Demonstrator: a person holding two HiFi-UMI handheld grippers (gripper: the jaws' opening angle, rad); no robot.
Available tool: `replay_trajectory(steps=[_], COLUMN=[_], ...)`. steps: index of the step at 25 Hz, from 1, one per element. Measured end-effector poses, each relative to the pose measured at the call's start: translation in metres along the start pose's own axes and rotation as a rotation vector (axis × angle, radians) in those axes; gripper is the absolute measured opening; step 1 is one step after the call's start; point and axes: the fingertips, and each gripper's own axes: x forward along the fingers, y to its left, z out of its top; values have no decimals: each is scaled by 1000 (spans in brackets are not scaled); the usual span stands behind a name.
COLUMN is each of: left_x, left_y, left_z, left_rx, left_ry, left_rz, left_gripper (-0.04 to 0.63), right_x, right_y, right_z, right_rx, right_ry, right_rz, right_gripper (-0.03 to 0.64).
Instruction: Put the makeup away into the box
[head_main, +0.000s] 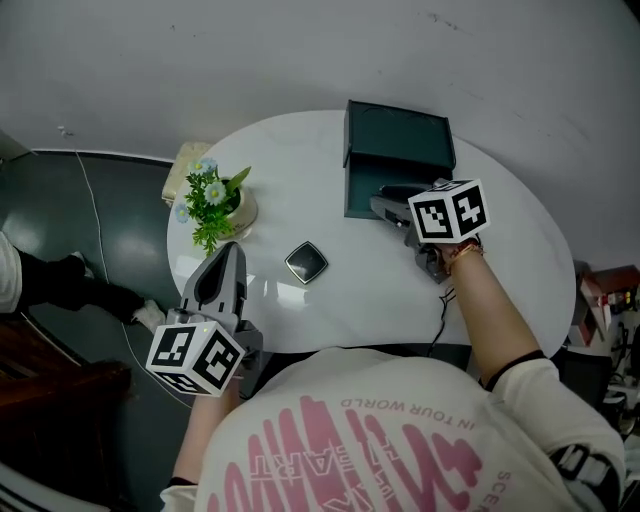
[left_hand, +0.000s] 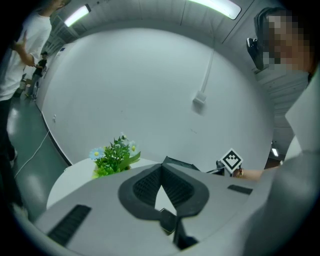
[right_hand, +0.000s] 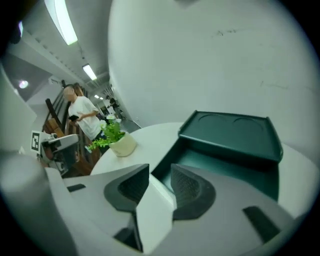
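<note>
On the round white table (head_main: 500, 270), the dark green box (head_main: 362, 190) stands with its lid raised, its inside largely hidden. The right gripper (right_hand: 160, 172), jaws parted and empty, hangs at the box's front edge. The left gripper (head_main: 230, 252), jaws pressed together on nothing, points across the table's near side. One small, dark, glossy square compact (head_main: 306, 262) lies on the tabletop, well apart from the box, so the job appears unfinished.
</note>
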Motion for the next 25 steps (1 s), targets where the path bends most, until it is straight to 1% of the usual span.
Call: replay_trajectory(steps=[2, 4, 8, 11, 14, 17, 20, 25], left_x=[0, -2, -5, -9, -14, -20, -26, -37], left_y=[-1, -1, 0, 3, 6, 9, 16, 29], left_z=[0, 0, 1, -1, -3, -4, -3, 1], left_rx=[-4, -7, -10, -19, -28, -32, -36, -31], left_ry=[-6, -11, -26, -29, -32, -37, -45, -57], left_rz=[0, 2, 5, 12, 27, 39, 51, 59], left_gripper=[2, 2, 2, 2, 2, 2, 2, 2], right_x=[6, 19, 45, 61, 76, 88, 99, 113], right_y=[30, 56, 95, 114, 127, 134, 140, 141], right_z=[-10, -26, -56, -67, -70, -75, -84, -96], right_rx=[14, 11, -29, -66, -89, -137, -190, -317], right_ry=[2, 36, 107, 137, 151, 166, 193, 245], right_rz=[78, 132, 172, 173, 167, 126, 88, 14], right_gripper=[142, 179, 256, 328, 370, 407, 425, 422])
